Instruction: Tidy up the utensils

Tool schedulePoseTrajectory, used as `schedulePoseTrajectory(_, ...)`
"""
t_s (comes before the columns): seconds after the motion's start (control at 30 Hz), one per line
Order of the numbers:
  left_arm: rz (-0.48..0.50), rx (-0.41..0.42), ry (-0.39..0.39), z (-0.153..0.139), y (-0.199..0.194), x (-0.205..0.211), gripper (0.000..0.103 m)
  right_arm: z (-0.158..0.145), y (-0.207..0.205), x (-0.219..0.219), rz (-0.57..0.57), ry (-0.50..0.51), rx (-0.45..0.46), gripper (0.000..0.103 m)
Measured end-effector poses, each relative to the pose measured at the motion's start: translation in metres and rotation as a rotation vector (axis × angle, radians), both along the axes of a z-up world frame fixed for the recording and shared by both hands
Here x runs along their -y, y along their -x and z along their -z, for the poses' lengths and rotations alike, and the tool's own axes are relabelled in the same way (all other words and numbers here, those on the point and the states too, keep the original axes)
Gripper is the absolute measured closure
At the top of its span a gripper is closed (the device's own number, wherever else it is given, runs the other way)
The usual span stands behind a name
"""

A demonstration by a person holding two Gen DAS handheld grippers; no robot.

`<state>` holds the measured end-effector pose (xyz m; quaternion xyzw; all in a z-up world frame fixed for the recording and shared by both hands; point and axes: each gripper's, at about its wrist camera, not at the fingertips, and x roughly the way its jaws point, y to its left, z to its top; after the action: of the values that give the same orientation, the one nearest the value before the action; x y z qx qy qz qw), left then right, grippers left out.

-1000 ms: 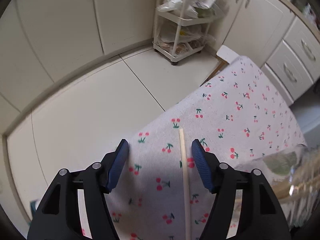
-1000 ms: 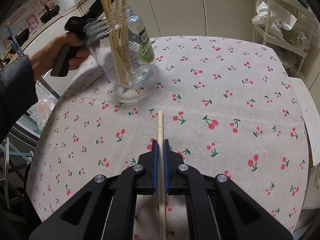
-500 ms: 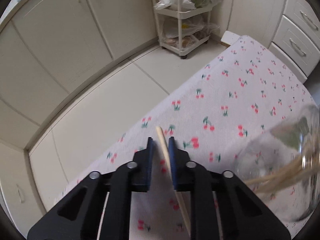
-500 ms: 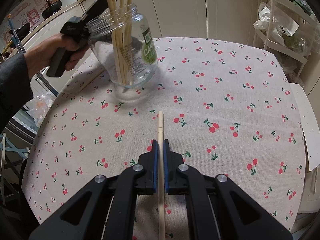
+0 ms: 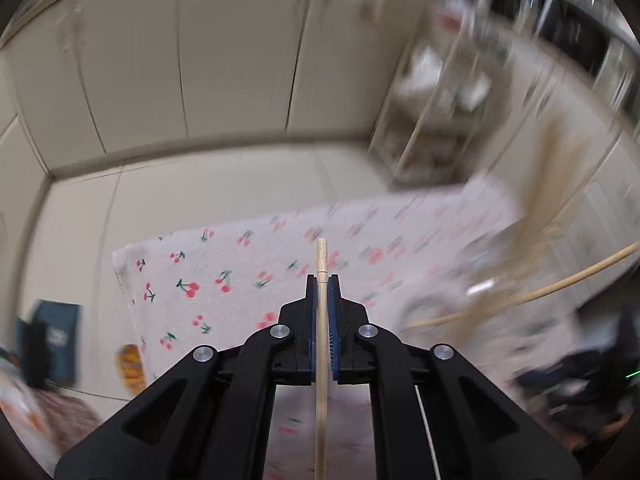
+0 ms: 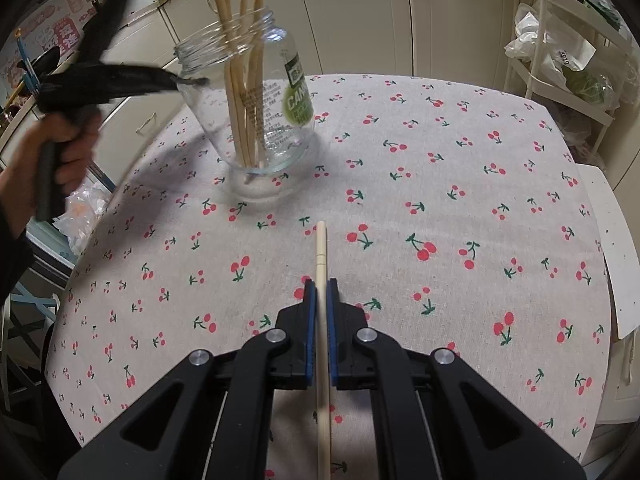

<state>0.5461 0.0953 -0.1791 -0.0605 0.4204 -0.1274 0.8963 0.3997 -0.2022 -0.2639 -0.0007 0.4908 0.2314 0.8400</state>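
Note:
A clear glass jar with a green label stands on the cherry-print tablecloth and holds several wooden chopsticks. My left gripper is shut on one wooden chopstick, lifted above the table's edge; in the right wrist view it shows blurred at the jar's left. The jar is a blur at the right of the left wrist view. My right gripper is shut on another chopstick, above the cloth in front of the jar.
A white wire rack with bags stands behind the table at the right. Cream cabinets line the walls. A white board juts out at the table's right edge. Clutter lies on the floor at the left.
My left gripper closed on the chopstick that lay on the cloth and has lifted and swung with it; its view is now blurred. My right gripper has held still.

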Motion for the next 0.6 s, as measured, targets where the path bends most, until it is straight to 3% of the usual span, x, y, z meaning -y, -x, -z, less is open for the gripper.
schedulePoseTrajectory(0.07,0.006,0.101,0.068,-0.025,0.02,0.004,0.099,0.0,0.001,0.001,0.005,-0.006,-0.003,0.097)
schedulePoseTrajectory(0.13,0.023,0.261,0.135,-0.06,0.045,0.015,0.099,0.0,0.001,0.002,0.008,-0.008,-0.003,0.097)
schedulePoseTrajectory(0.27,-0.005,0.517,0.152,-0.104,0.071,0.047,0.098,0.0,0.002,0.003,0.013,-0.01,0.0,0.097)
schedulePoseTrajectory(0.47,-0.125,0.654,0.166,-0.104,0.06,0.084,0.098,0.0,0.002,0.005,0.006,-0.019,-0.01,0.097)
schedulePoseTrajectory(0.6,-0.203,0.714,0.128,-0.098,0.052,0.095,0.098,0.001,0.002,0.007,0.001,-0.02,-0.013,0.097)
